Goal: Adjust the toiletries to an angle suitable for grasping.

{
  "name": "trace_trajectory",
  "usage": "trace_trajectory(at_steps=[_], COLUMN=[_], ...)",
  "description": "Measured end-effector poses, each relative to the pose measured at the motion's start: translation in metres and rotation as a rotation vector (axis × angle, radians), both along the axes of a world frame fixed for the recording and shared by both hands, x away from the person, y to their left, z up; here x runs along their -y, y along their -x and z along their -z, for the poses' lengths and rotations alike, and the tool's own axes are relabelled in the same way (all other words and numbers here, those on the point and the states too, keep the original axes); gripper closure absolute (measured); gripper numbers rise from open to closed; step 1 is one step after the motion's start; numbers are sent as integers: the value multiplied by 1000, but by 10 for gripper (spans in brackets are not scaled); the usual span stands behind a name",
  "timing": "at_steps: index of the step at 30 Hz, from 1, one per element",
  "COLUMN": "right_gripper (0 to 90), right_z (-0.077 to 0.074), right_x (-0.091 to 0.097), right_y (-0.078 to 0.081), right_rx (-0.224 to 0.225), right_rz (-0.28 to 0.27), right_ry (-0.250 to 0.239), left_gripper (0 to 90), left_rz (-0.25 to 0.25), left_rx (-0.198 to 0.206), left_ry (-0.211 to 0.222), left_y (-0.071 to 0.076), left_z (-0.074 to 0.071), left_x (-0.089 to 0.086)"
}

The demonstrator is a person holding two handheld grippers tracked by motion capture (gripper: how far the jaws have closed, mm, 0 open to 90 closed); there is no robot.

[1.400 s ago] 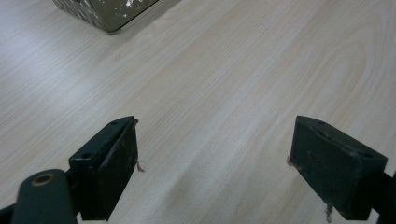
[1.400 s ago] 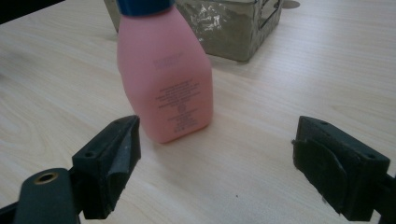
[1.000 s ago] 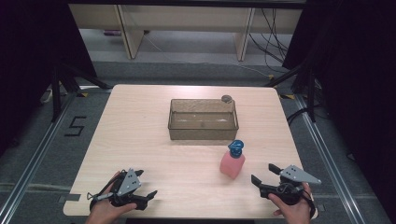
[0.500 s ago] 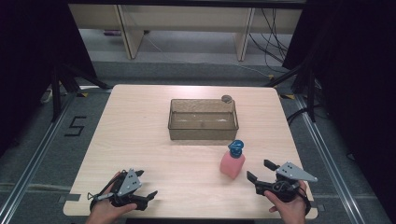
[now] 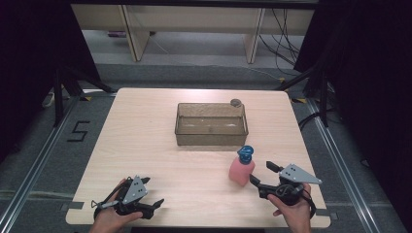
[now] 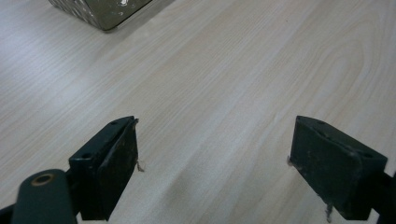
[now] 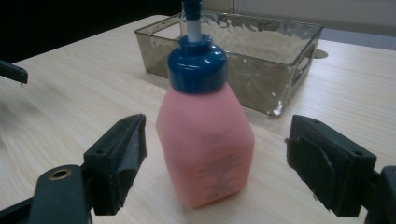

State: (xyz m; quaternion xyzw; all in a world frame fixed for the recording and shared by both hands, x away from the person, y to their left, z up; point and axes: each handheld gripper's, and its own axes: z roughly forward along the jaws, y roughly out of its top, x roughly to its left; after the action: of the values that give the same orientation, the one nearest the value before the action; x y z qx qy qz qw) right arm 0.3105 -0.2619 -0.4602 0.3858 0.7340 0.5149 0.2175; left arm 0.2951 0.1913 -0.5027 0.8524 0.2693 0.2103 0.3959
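Pale wooden table [image 5: 145, 145] on grey floor [image 5: 43, 145], dark curtains [image 5: 369, 73] around.

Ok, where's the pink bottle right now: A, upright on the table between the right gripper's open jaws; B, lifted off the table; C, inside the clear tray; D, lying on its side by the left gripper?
A: the bottle stands upright on the table, the right gripper jaws either side with gaps, just in front of the tray.

bottle [image 5: 242, 167] stands before the tray [image 5: 211, 138], perhaps just apart.
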Motion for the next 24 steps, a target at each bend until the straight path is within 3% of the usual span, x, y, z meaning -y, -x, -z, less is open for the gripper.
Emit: trace_trajectory(at_steps=[3,4,5,6,7,8,9,10,11,13,14,16,17,19,21,22,24], right_gripper=[215,216,219,224,225,225,225,225,225,225,225,226,226,226,227,228,228], right_z=[-1,-2,-2,-2,-2,-2,-2,-2,-2,-2,-2,-2,-2,-2,-3,-2,-2], right_x=[-5,-6,-8,-9,-12,-12,-15,-15,-16,-18,-19,-20,-19,-20,-22,-22,-23], right_y=[-5,-6,-7,-8,-8,-9,-8,-11,-11,-12,-15,-16,-18,-18,-17,-19,-21], right_rx=[20,20,16,27,15,19,-2,21,12,10,22,29,42,23,8,20,28], right_rz=[-14,-16,-24,-21,-14,-23,-22,-31,-25,-26,-41,-22,-32,-39,-33,-36,-41], right_ry=[19,29,15,28,21,31,13,20,28,31,22,30,43,30,26,21,21], left_gripper=[148,148,148,148,148,148,148,148,148,148,148,148,148,148,148,148,148], left_rz=[-5,6,-8,-8,-7,7,7,-6,-9,-8,6,-13,-7,-2,3,-13,-5], left_rx=[2,1,5,3,5,0,0,5,3,4,0,5,9,5,1,7,9], left_ry=[18,-25,20,22,19,-26,-26,13,24,20,-3,21,-3,13,1,21,7], left_y=[1,0,0,0,1,0,0,0,0,1,0,1,0,0,0,1,1], left_z=[1,-1,1,1,1,-1,-1,1,1,0,-1,0,-1,0,0,0,-1], left_x=[1,-1,1,1,1,-1,-1,0,1,1,-1,1,0,0,0,1,0])
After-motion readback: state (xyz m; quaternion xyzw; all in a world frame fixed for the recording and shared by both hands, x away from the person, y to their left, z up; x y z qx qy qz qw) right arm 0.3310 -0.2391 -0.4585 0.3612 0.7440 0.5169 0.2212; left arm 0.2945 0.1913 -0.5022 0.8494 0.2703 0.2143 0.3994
